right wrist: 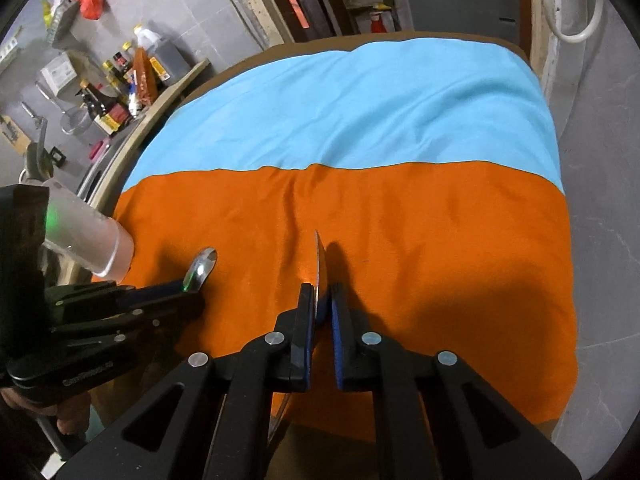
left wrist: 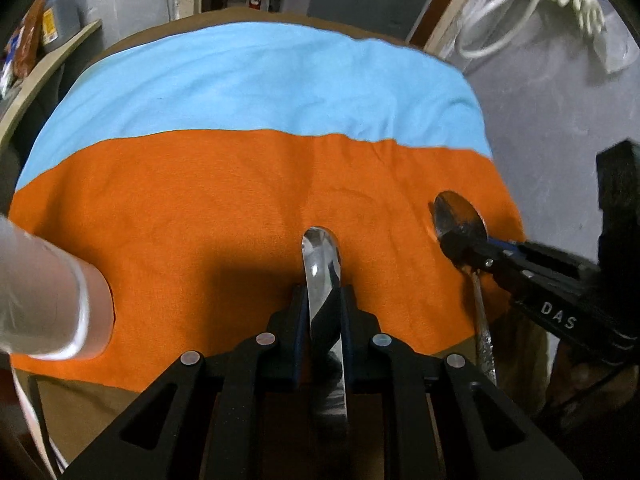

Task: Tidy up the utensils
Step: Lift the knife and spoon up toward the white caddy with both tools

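My left gripper (left wrist: 323, 292) is shut on a steel spoon (left wrist: 320, 256), bowl pointing forward over the orange cloth (left wrist: 200, 208). It also shows in the right wrist view (right wrist: 192, 284), with its spoon (right wrist: 202, 264) sticking out. My right gripper (right wrist: 320, 300) is shut on a second steel spoon (right wrist: 319, 256), held edge-on above the orange cloth (right wrist: 420, 240). In the left wrist view the right gripper (left wrist: 460, 244) grips that spoon (left wrist: 456, 212) just behind the bowl, the handle (left wrist: 484, 332) trailing toward the table's front edge.
A frosted plastic cup (left wrist: 48, 300) stands on the orange cloth at the left; it also shows in the right wrist view (right wrist: 92, 240). A light blue cloth (left wrist: 260, 88) covers the far half of the table. A shelf with bottles (right wrist: 120, 84) lies to the left.
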The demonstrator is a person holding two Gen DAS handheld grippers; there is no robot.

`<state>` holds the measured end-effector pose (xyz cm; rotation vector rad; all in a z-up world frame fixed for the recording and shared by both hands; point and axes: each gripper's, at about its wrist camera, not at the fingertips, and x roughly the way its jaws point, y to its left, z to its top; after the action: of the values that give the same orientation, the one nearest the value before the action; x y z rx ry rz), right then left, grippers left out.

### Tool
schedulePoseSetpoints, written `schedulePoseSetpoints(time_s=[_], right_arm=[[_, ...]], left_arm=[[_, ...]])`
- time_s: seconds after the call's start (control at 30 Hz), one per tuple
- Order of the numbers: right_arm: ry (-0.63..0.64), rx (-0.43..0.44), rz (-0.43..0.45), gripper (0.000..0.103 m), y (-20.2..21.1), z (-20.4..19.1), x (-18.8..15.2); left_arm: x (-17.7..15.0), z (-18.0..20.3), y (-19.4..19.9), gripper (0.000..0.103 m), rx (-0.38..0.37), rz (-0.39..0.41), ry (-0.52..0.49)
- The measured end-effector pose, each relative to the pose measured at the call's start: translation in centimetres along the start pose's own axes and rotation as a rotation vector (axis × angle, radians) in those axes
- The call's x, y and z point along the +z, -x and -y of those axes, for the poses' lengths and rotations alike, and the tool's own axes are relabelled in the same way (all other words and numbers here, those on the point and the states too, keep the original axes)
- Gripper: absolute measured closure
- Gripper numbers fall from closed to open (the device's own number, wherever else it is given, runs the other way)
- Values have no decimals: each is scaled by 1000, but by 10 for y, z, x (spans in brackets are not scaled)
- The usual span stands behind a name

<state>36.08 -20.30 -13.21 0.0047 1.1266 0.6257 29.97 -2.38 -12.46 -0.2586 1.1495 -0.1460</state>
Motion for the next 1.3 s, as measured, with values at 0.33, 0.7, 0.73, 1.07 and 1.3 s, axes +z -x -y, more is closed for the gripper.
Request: schedulePoseSetpoints(time_s=[0.33, 0.7, 0.73, 1.07, 1.3], right_arm=[[-39, 59, 220, 101, 43, -21, -35], [0, 6, 296, 102, 64, -55, -59], [3, 6, 300, 102, 65, -57, -60], [48, -48, 425, 102, 79, -97, -75], [85, -46, 549, 102, 94, -129, -70]], left_arm=[[-42, 7, 49, 92, -58, 251, -39], [-61, 5, 83, 92, -78, 388, -51], [-61, 5, 83, 92, -78, 390, -52], [-73, -7, 116, 93, -85, 502, -28], [-70, -14, 143, 103, -57, 588, -55]])
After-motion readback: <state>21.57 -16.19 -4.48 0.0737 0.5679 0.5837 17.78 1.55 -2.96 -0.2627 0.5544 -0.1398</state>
